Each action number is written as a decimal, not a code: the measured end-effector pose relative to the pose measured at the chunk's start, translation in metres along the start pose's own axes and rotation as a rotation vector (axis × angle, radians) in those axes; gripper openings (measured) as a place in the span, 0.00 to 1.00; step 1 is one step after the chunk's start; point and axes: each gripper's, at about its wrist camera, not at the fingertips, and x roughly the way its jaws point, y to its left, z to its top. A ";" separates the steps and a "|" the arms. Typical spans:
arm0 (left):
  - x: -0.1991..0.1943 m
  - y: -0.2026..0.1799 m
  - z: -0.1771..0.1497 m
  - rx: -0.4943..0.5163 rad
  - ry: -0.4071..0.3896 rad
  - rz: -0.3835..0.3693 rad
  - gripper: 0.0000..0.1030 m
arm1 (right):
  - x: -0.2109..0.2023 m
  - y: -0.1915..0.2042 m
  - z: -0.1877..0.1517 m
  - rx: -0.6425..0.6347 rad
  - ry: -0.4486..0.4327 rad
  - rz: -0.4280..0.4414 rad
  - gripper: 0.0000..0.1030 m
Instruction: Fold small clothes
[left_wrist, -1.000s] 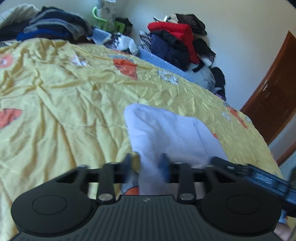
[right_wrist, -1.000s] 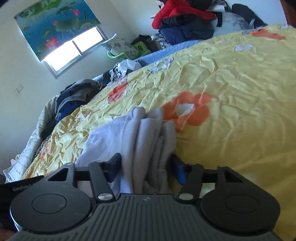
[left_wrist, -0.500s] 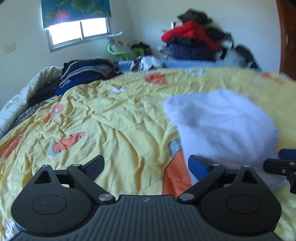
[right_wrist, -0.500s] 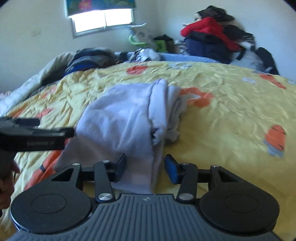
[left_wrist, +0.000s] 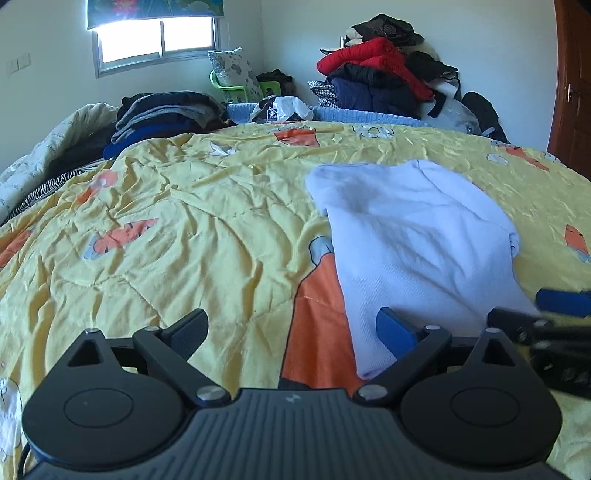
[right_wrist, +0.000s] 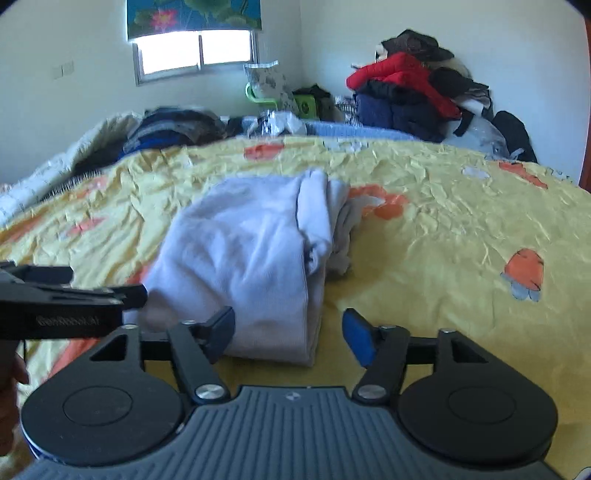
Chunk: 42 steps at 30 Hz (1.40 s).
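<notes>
A pale lilac garment (left_wrist: 417, 243) lies folded on the yellow bedspread (left_wrist: 184, 236), right of centre in the left wrist view. In the right wrist view the garment (right_wrist: 243, 258) lies just ahead, its bunched folded edge on the right. My left gripper (left_wrist: 291, 328) is open and empty, just left of the garment's near edge. My right gripper (right_wrist: 288, 336) is open and empty, straddling the garment's near end without touching it. The left gripper also shows at the left edge of the right wrist view (right_wrist: 74, 299).
A stack of dark folded clothes (left_wrist: 162, 114) sits at the far left of the bed. A pile of red and navy jackets (left_wrist: 384, 81) stands at the far right, by a green chair (left_wrist: 236, 86). A brown door (left_wrist: 572, 85) is at the right.
Both grippers let go of the garment and opened. They drew back from it, and the garment now lies flat on the bedspread.
</notes>
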 end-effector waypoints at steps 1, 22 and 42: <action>-0.002 -0.001 -0.001 0.001 -0.001 0.001 0.96 | 0.005 -0.001 -0.002 -0.003 0.017 -0.010 0.67; -0.021 -0.004 -0.023 -0.019 0.031 -0.023 0.96 | -0.018 -0.001 -0.020 0.030 0.001 -0.060 0.92; -0.034 0.009 -0.046 -0.043 0.044 -0.004 0.96 | -0.042 0.006 -0.033 0.042 -0.035 -0.101 0.96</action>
